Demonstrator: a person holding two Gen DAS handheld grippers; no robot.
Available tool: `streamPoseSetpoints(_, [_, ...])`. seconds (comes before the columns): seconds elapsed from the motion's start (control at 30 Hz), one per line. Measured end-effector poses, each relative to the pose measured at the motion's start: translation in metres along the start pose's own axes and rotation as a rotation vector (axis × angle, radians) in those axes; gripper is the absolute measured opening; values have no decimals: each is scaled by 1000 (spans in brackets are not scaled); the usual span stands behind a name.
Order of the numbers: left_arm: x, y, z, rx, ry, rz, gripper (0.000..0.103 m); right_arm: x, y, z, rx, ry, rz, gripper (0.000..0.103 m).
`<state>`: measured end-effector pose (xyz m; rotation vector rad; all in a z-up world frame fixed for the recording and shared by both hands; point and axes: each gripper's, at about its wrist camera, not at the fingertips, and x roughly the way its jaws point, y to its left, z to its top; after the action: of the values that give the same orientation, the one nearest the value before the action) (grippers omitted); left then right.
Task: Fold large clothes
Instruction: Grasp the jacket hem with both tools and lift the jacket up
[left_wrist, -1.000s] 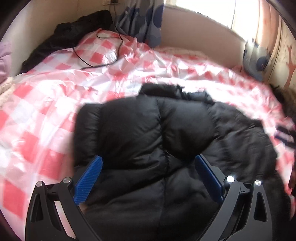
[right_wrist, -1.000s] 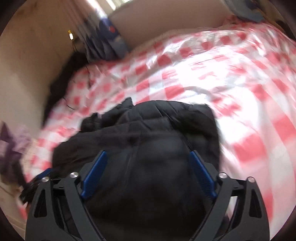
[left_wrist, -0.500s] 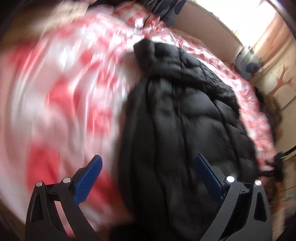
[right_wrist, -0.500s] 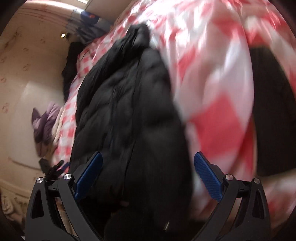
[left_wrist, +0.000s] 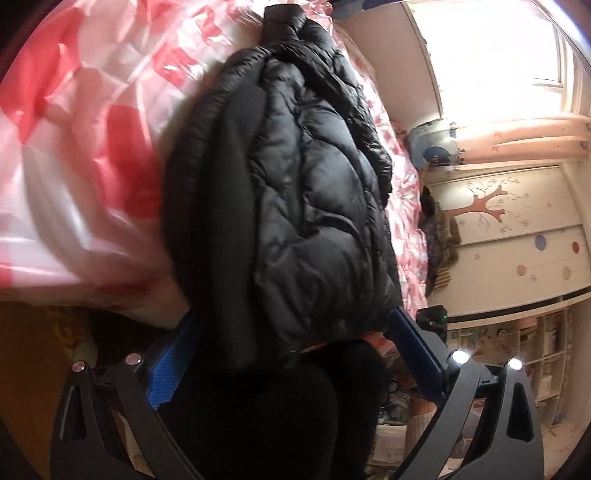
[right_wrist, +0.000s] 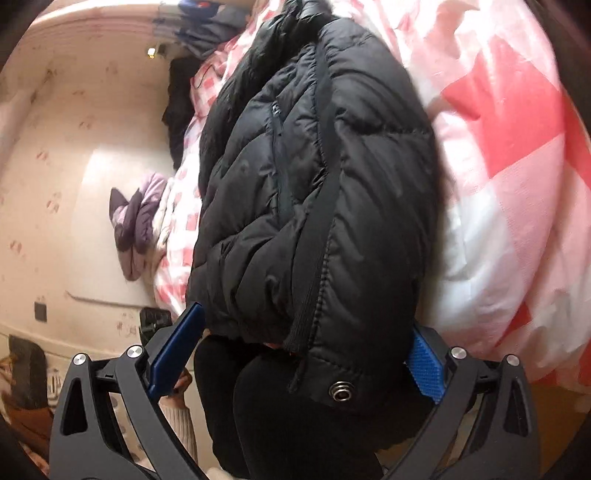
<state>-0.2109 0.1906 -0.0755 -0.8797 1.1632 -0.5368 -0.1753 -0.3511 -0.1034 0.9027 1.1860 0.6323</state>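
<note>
1. Grippers sat nearest in both wrist views. My left gripper (left_wrist: 291, 347) had its blue pads spread wide on either side of the near hem of the black puffer jacket (left_wrist: 295, 192), clamping nothing. My right gripper (right_wrist: 306, 350) was just as wide apart, its pads flanking the jacket's (right_wrist: 314, 177) lower corner without pinching it.

2. Just past the right pads I saw the hem hanging over the bed's near edge, with a metal snap button (right_wrist: 341, 392) on the placket. Below it were the black-trousered legs (right_wrist: 280, 413) of the person holding the rig, and a knit sleeve (right_wrist: 177, 417) at the lower left.

3. Beyond the hem, the jacket lay bunched in a thick roll running away from me along the red-and-white checked bedcover (left_wrist: 92, 147). It looked folded lengthwise, though the blur on the left side kept me from telling how neatly the layers were stacked.

4. I judged the step in hand to be the second fold, with the long fold done and the hem not yet taken. The next move called for closing both grippers on the hem corners, catching every layer, then carrying the hem up toward the collar (left_wrist: 284, 18) at the far end.

5. Farther off, the right view showed a purple garment (right_wrist: 136, 218) against the wall, well apart from the jacket.

6. Farthest in the left view were the bright window (left_wrist: 517, 48) and the tree-painted wall (left_wrist: 487, 199).
</note>
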Motion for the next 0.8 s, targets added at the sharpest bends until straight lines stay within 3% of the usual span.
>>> streamPoseSetpoints(0.07, [4,-4,0,6,-7,-18,92,-4,4,-2,-24,-32,34,81])
streamPoseSetpoints(0.1, [4,-6,0,12,-25,-11,73,-6,6,-2,-30,-57,50,51])
streamPoseSetpoints(0.13, [6,-7,1,12,-19,2,41,-7,7,-1,-31,-75,50,32])
streamPoseSetpoints(0.17, [9,-6,4,1,-13,19,25,-6,9,-2,-35,-91,49,31])
streamPoseSetpoints(0.23, [6,-6,9,-27,-40,3,13,-4,17,-3,-53,-114,45,23])
streamPoseSetpoints(0.4, [-27,-43,11,26,-126,-72,9,-33,52,1,-110,-243,198,15])
streamPoseSetpoints(0.6, [-78,-92,-1,108,-166,-157,9,-83,96,-14,-194,-295,301,14])
streamPoseSetpoints(0.73, [-111,-97,-30,138,-135,-167,9,-118,106,-51,-233,-301,293,14])
streamPoseSetpoints(0.77, [-114,-92,-41,154,-88,-147,10,-120,105,-59,-231,-286,277,14])
streamPoseSetpoints(0.8, [-112,-87,-48,175,-47,-110,18,-126,94,-71,-223,-256,226,16])
